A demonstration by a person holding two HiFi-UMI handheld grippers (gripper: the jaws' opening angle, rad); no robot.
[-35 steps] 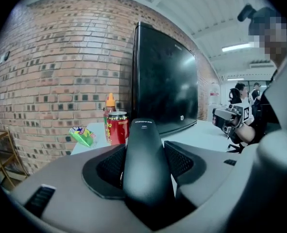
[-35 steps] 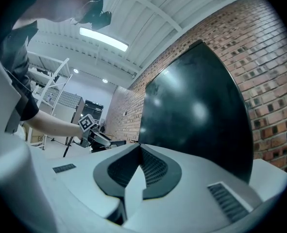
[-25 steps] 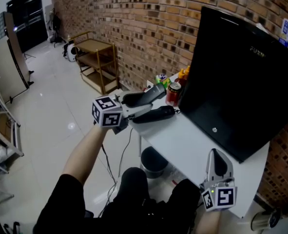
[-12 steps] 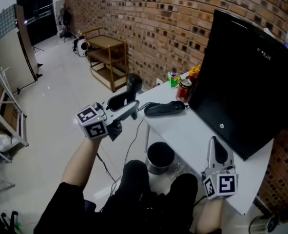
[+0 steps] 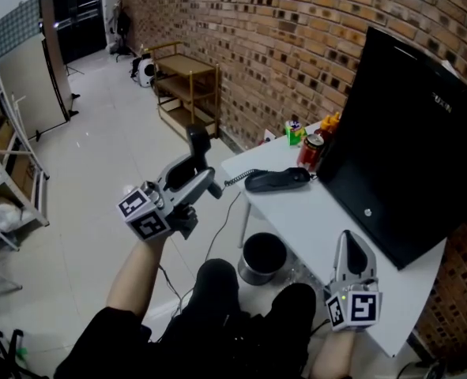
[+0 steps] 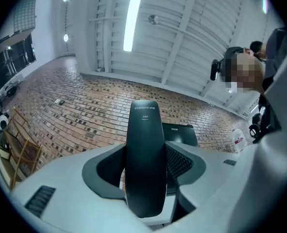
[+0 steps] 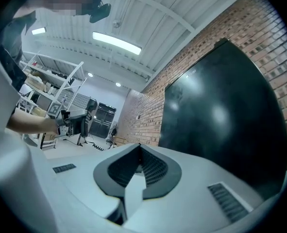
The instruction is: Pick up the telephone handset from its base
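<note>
Already the handset (image 5: 196, 142) is off its base (image 5: 276, 180), which sits near the desk's (image 5: 320, 235) left edge. The left gripper (image 5: 192, 180) has its jaws clamped on the handset, out past that edge. The right gripper (image 5: 350, 247) has its jaws together, empty. The pick-up appears done; any further move calls for watching the slack in the cord (image 5: 235, 178).

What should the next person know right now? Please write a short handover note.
Left gripper: fingers shut on the handset, which is held upright in the air, left of the table.
Right gripper: shut and empty, over the table's near edge.
Base: on the table, beside the black screen.
Done: the handset is off the base.
Left: probably only to hold it steady.
</note>
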